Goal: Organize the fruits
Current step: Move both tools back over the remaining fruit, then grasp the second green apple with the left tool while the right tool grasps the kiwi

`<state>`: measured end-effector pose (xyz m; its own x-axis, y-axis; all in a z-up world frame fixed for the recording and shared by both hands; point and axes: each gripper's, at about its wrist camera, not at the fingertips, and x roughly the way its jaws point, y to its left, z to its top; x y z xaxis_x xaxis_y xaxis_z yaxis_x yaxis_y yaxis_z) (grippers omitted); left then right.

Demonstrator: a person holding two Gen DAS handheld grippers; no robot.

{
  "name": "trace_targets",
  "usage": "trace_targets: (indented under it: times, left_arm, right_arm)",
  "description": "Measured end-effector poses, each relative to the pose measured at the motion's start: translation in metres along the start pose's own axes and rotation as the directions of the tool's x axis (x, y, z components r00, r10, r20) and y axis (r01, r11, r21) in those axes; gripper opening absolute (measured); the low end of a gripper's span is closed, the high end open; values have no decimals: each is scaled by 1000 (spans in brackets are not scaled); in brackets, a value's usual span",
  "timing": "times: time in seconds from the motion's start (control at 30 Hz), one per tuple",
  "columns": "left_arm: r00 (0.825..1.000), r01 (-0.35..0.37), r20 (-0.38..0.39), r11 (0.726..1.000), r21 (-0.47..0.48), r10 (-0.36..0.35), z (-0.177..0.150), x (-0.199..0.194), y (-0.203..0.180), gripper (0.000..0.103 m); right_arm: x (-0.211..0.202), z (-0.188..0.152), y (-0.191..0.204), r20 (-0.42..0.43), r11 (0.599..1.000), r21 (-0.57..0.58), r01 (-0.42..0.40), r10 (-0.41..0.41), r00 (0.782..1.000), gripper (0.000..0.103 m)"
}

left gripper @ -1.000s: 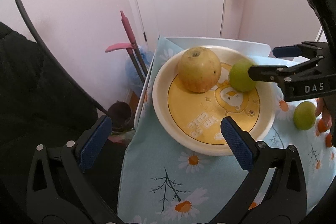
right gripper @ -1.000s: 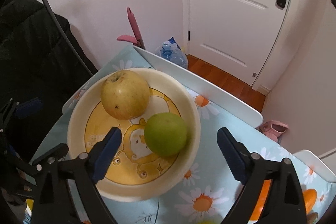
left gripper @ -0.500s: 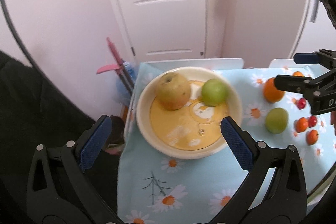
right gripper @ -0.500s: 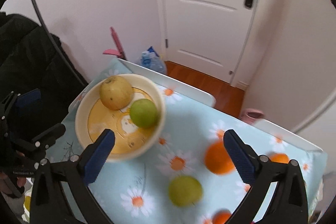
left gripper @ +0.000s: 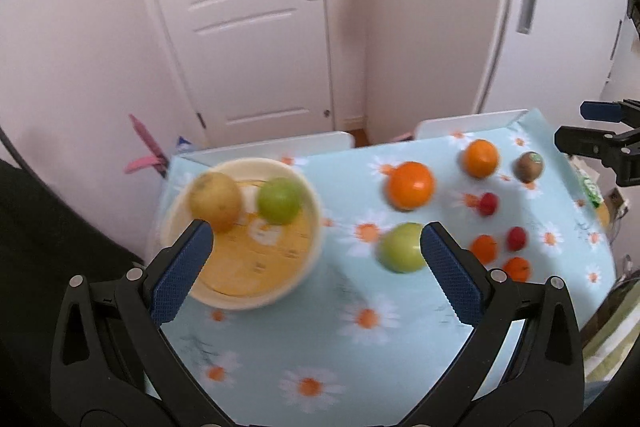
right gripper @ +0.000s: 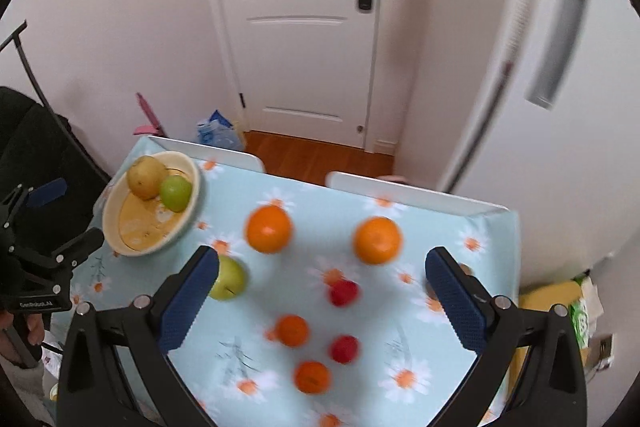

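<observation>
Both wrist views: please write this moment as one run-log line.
left claw: open, empty | right claw: open, empty | bowl: yellow apple, green apple | cloth: other fruit loose

We counted one cream bowl with two fruits in it: one yellowish pear-like fruit and one green apple. Out on the daisy cloth there was one more green apple, so two green ones total. Big oranges: two. Small orange ones: two for sure, maybe a third at the bottom edge, too cut off to call. Small red fruits: two. One brown kiwi showed in the left view. Doors: two. Grippers: two.
</observation>
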<state>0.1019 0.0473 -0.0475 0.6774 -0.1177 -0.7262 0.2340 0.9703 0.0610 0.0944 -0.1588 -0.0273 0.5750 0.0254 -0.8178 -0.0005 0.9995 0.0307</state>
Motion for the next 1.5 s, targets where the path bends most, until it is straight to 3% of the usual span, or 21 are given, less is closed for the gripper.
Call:
trace_targets:
  times: [0.3,0.8,1.07,1.2,1.5]
  left_arm:
    - [998,-32,-53,999,-29,31,-11,18,-61,103]
    - [987,-149,-86,979,-142,138,-42,90,-88,103]
    - [979,-189,-107,975,-121,176,-47,116,-96,82]
    - [977,-195,-113,975,-107,183,-45,123,-99,63]
    - [969,-221,-129,973,-74,210,-44,127,-104,63]
  right_arm:
    - [-9,-28,-72,-5,999,37,19,-19,1000,103]
    - [72,-66,-139,-46,1000,1,-25,25,999,103]
    - [108,-75,-146,-53,999,24,-45,46,998,103]
    - [117,-77,-148,-57,999,12,-44,44,997,103]
    - [131,-77,-154,-66,1000,2,-32,32,997,103]
